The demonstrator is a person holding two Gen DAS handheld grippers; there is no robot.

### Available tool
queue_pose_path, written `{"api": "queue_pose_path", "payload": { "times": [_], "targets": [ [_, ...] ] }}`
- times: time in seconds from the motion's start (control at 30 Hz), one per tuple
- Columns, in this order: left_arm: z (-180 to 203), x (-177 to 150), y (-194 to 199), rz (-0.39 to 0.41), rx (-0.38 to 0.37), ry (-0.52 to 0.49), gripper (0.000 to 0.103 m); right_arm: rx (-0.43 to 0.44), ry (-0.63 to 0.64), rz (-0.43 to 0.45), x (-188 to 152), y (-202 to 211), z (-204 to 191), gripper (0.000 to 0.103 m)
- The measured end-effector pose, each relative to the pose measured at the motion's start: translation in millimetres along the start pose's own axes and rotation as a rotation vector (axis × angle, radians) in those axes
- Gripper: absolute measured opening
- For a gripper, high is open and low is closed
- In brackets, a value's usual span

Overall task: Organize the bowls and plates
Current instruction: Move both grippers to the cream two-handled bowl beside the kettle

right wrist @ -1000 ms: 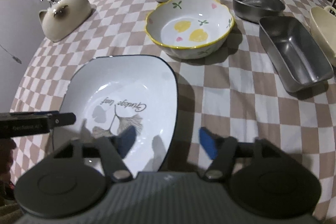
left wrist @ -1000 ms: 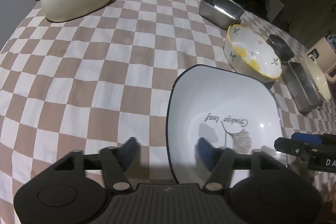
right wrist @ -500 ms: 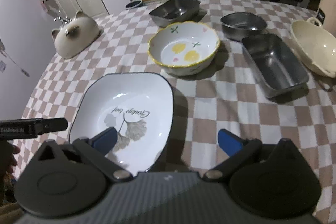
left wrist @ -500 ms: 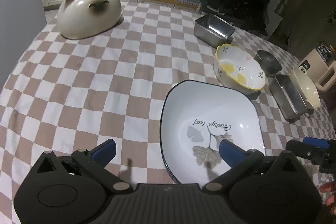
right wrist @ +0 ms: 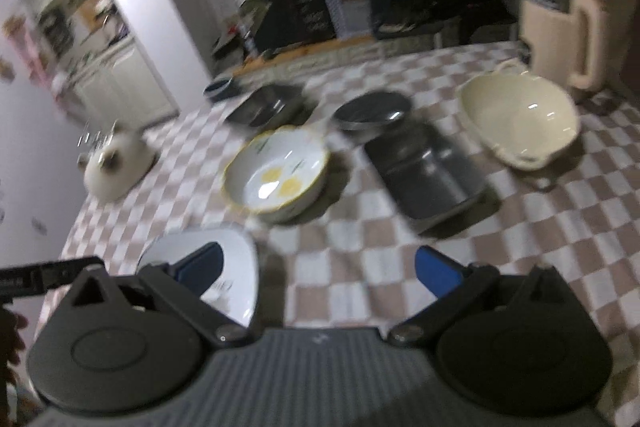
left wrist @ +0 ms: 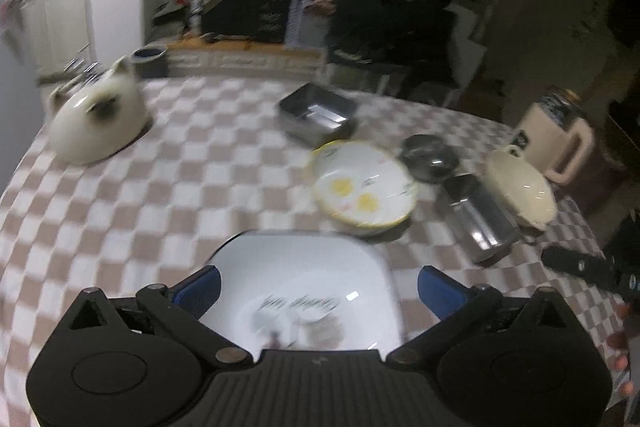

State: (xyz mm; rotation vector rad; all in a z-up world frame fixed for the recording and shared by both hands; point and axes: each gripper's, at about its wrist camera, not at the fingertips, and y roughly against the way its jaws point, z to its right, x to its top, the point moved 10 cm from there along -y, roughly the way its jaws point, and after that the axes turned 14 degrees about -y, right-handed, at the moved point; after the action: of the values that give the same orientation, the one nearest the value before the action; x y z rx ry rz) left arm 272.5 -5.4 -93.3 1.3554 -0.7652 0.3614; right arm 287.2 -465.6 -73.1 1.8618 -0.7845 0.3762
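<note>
Both grippers have backed up off the plate (left wrist: 304, 267) since a second ago; left gripper (left wrist: 318, 285) and right gripper (right wrist: 318, 269) gape wide, empty. Plate's parked on the table (left wrist: 168, 187) near me, so I reckon next is the bowl (right wrist: 276, 173), needing a rim grab.

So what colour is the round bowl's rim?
Yellow, on the round bowl; clearest in the right wrist view.

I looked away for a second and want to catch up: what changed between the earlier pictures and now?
Both grippers opened wide and drew up and back from the white square plate. The left gripper let go of its near edge, as did the right gripper, and neither holds anything. The plate, the yellow-rimmed bowl, the steel pans and the cat-shaped dish stayed where they were on the checkered tablecloth.
</note>
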Motion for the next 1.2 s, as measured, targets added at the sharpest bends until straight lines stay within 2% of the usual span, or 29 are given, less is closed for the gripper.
{"api": "queue_pose_path", "payload": {
  "times": [0.13,0.23,0.4,0.5,0.6,0.7,0.73,0.77,0.87,0.93,1.03,1.13,1.2],
  "targets": [
    [39.7,32.4,-14.4,0.034,-0.032,-0.075,0.103,-0.047,-0.103,0.131,39.1,15.9,41.0,0.103],
    [68.9,60.1,-24.5,0.075,-0.064,-0.141,0.103,-0.081,-0.199,0.196,60.7,20.9,77.6,0.103],
    [109.1,101.9,-45.2,0.132,-0.096,-0.217,0.103,-0.151,-0.319,0.267,83.5,12.9,142.7,0.103],
    [126.8,123.5,-61.2,0.165,-0.121,-0.222,0.103,-0.166,-0.377,0.295,89.1,-0.9,177.1,0.103],
    [141.0,139.9,-80.9,0.187,-0.157,-0.208,0.103,-0.168,-0.497,0.286,83.1,-22.0,210.1,0.102],
    [150.3,148.1,-105.9,0.188,-0.176,-0.178,0.103,-0.121,-0.658,0.262,68.2,-50.4,235.1,0.087],
    [153.5,149.9,-116.3,0.185,-0.188,-0.163,0.103,-0.086,-0.725,0.245,62.2,-59.1,241.3,0.077],
    [156.9,151.2,-125.6,0.186,-0.201,-0.149,0.103,-0.038,-0.791,0.229,57.6,-66.8,245.2,0.069],
    [165.1,153.3,-151.3,0.191,-0.229,-0.123,0.103,0.117,-0.930,0.225,50.0,-83.2,244.7,0.061],
    [170.8,153.7,-166.1,0.193,-0.242,-0.119,0.103,0.170,-0.946,0.230,48.4,-87.3,237.3,0.056],
    [176.0,156.0,-181.8,0.217,-0.266,-0.110,0.103,0.231,-0.941,0.205,51.5,-94.9,221.3,0.040],
    [179.4,157.7,-193.8,0.238,-0.282,-0.100,0.103,0.231,-0.931,0.177,48.1,-103.2,209.3,0.021],
    [182.6,158.5,-201.0,0.238,-0.301,-0.095,0.103,0.218,-0.926,0.191,46.9,-102.4,208.1,0.021]
  ]
}}
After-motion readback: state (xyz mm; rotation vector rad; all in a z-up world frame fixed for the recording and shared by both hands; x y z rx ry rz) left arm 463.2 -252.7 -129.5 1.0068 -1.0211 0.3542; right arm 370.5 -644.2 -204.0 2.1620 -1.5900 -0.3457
